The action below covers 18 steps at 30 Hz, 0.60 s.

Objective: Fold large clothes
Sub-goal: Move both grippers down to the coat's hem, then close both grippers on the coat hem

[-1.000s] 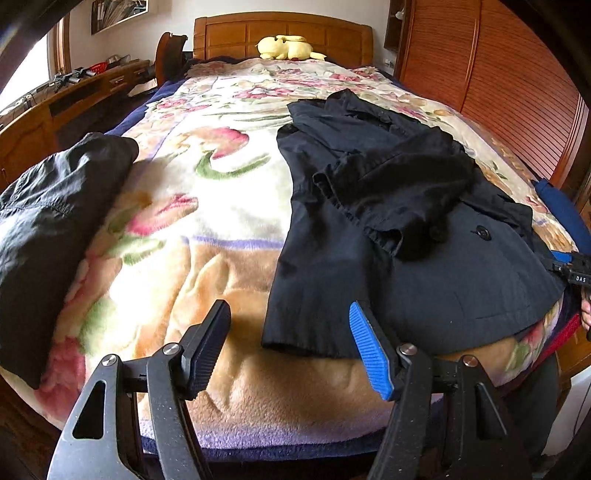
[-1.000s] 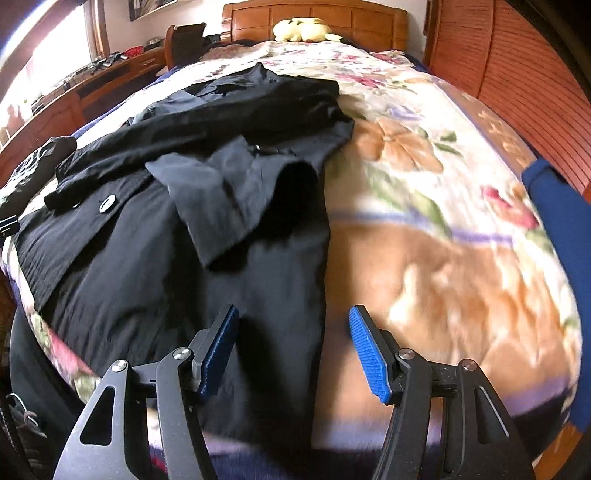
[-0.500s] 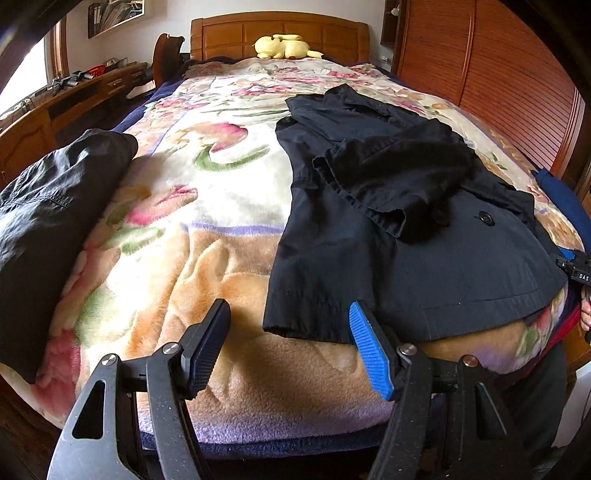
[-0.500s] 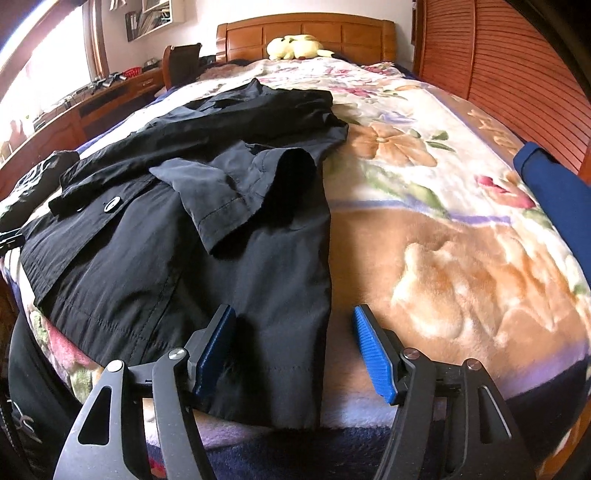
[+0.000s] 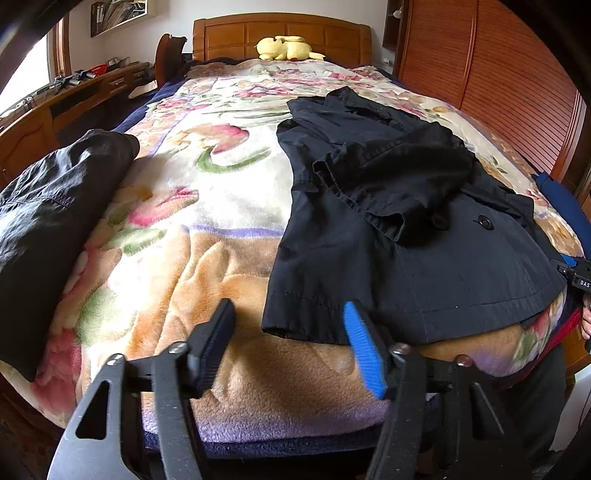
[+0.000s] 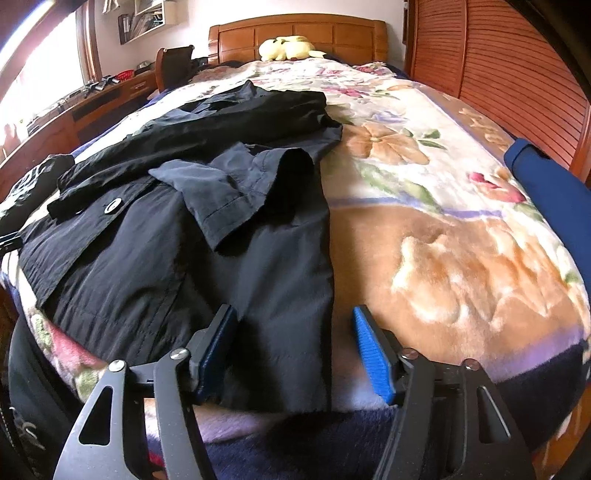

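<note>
Lining up on the black coat (image 5: 388,236), I see it running lengthwise toward the headboard (image 5: 280,35), hem corners between both released tools, left (image 5: 291,350) and right (image 6: 295,350).

Bed (image 5: 295,424) under floral blanket (image 5: 207,206); black coat (image 5: 388,236) spread flat (sleeves folded in); dark garment (image 5: 48,221) at edge; yellow plush (image 5: 284,48) by headboard.

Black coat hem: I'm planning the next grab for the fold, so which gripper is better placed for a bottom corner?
Both look well placed. The left gripper, open, frames the black coat's left hem corner; the right gripper, open, brackets the opposite hem corner.
</note>
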Each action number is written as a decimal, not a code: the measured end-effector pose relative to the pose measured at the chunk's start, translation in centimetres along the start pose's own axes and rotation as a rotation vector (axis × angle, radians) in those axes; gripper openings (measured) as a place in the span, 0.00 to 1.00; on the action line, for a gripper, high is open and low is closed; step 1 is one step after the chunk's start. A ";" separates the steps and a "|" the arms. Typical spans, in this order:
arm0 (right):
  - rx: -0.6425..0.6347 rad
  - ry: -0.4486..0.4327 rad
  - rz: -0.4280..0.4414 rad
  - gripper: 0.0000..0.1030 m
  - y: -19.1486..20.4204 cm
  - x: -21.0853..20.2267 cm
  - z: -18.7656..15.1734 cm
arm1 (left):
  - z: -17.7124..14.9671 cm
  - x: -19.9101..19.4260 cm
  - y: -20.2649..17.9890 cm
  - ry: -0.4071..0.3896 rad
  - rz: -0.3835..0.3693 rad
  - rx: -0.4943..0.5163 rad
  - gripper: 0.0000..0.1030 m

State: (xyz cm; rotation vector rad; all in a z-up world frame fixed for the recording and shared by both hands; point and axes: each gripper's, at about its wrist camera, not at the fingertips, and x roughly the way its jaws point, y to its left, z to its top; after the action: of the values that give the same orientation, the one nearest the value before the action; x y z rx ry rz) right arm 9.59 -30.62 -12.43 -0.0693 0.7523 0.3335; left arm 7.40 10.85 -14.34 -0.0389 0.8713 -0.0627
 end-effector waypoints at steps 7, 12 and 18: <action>0.033 0.005 0.066 0.37 -0.8 -0.8 -0.5 | 0.0 -0.3 0.4 -0.009 -0.013 -0.023 0.34; 0.045 0.007 0.087 0.28 -0.9 -1.1 -0.5 | 0.0 -0.2 -0.2 -0.001 -0.018 -0.011 0.32; 0.076 0.004 0.105 0.28 -1.2 -1.0 -0.9 | -0.2 0.2 -0.1 0.011 -0.039 -0.022 0.32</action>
State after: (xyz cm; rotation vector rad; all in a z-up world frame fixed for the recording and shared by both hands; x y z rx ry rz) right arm 8.75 -32.19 -12.46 0.0413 0.7731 0.4049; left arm 7.40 10.75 -14.65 -0.0762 0.8826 -0.0894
